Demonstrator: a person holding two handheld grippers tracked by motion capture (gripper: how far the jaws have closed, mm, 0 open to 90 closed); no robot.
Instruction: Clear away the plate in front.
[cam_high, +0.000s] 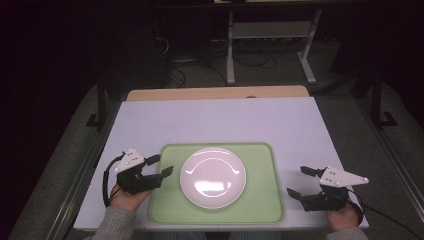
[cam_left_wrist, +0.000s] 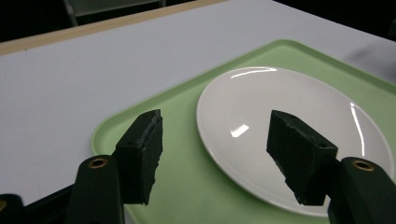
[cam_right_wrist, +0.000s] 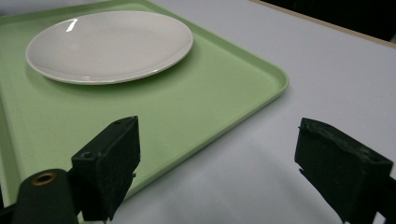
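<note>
High view: white plate (cam_high: 213, 176) sat centred on green tray (cam_high: 260, 205).
Left gripper (cam_high: 162, 166): spread wide, empty, over tray's left rim.
Right gripper (cam_high: 299, 181): spread wide, empty, right of tray.

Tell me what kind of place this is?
Probably a lab data-collection bench, not a kitchen: a white-covered table in a dark room, cables and metal stand legs behind, handheld left gripper and right gripper.

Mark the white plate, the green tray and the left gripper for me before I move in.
white plate (cam_high: 213, 176): high view, centre of its shiny face.
green tray (cam_high: 260, 202): high view, bare floor right of the plate.
left gripper (cam_high: 160, 166): high view, midway between its open fingertips, over the tray's left edge.
</note>
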